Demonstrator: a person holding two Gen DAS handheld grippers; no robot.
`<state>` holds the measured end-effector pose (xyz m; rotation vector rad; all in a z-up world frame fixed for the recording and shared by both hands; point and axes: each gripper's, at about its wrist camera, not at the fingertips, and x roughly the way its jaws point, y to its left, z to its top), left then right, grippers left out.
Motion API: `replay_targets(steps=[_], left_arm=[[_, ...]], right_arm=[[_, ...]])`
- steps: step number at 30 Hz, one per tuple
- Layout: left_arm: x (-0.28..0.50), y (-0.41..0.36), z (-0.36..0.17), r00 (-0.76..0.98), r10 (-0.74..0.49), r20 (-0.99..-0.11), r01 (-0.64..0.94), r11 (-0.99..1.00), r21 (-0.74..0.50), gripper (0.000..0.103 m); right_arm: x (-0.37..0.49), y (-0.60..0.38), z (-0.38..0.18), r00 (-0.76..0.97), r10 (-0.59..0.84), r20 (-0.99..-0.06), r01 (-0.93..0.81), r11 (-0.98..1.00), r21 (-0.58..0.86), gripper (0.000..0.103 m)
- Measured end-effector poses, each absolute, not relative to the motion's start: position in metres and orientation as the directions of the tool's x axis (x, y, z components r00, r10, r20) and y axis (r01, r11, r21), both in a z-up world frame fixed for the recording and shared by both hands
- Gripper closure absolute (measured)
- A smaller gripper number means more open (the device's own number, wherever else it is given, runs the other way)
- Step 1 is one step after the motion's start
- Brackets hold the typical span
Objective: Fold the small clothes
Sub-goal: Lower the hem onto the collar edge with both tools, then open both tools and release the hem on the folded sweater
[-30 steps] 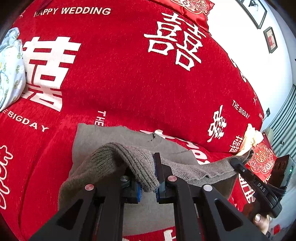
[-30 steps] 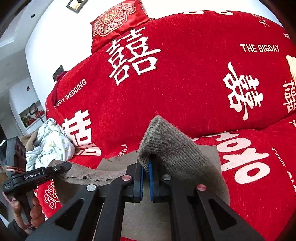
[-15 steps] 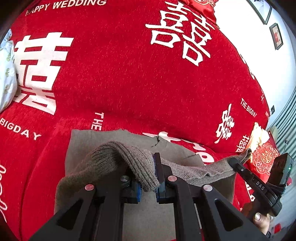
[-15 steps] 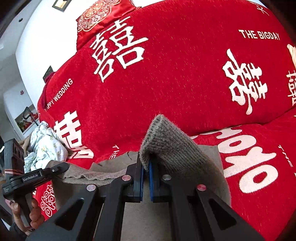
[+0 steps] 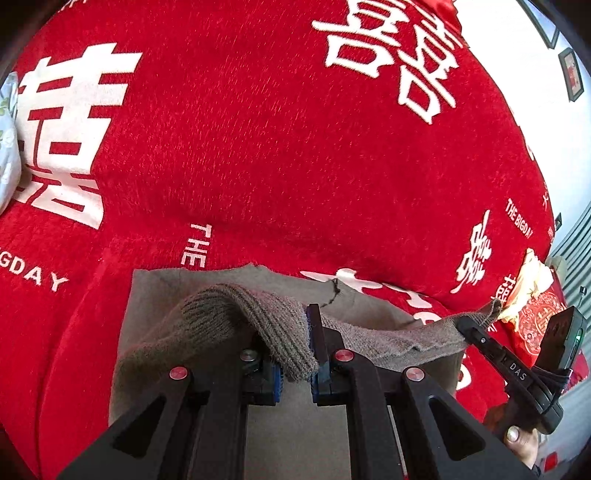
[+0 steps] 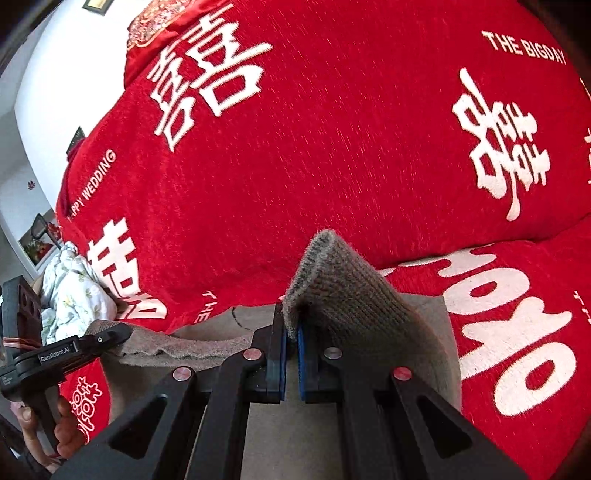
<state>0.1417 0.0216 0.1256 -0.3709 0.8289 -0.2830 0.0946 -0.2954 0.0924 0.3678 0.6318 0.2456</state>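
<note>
Red "HAPPY WEDDING" cover (image 6: 332,147), left gripper (image 5: 295,354) and right gripper (image 6: 291,332) clamped on grey knit garment (image 6: 354,291)

A red sofa cover (image 5: 280,155) with white wedding lettering fills the view. At nine o'clock a pale floral cloth (image 6: 74,295) lies bunched. At eleven o'clock sits a red embroidered cushion (image 6: 155,22); framed pictures (image 5: 570,74) hang at two o'clock.
</note>
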Motion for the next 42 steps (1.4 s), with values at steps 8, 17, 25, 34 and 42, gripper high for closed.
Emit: replay_targets(steps=[8, 17, 25, 34, 42], left_arm=[[0.169, 0.016, 0.098, 0.609, -0.369, -0.702, 0.072, 0.907, -0.414, 0.092], [0.191, 0.021, 0.063, 0.556, -0.363, -0.748, 0.028, 0.907, -0.420, 0.092], [0.205, 0.021, 0.038, 0.508, -0.361, -0.782, 0.005, 0.909, -0.417, 0.092], [0.211, 0.020, 0.015, 0.461, -0.384, -0.800, 0.006, 0.903, -0.430, 0.077], [0.210, 0.001, 0.024, 0.435, -0.425, -0.794, 0.095, 0.898, -0.429, 0.022]], right_arm=[[0.127, -0.298, 0.065, 0.740, 0.329, -0.587, -0.066, 0.904, 0.423, 0.098], [0.150, -0.294, 0.038, 0.695, 0.313, -0.647, -0.031, 0.912, 0.409, 0.098], [0.162, -0.293, 0.019, 0.659, 0.288, -0.695, 0.018, 0.918, 0.397, 0.098], [0.174, -0.291, -0.003, 0.604, 0.289, -0.743, 0.054, 0.915, 0.400, 0.097], [0.176, -0.297, -0.005, 0.583, 0.361, -0.728, 0.043, 0.881, 0.471, 0.072]])
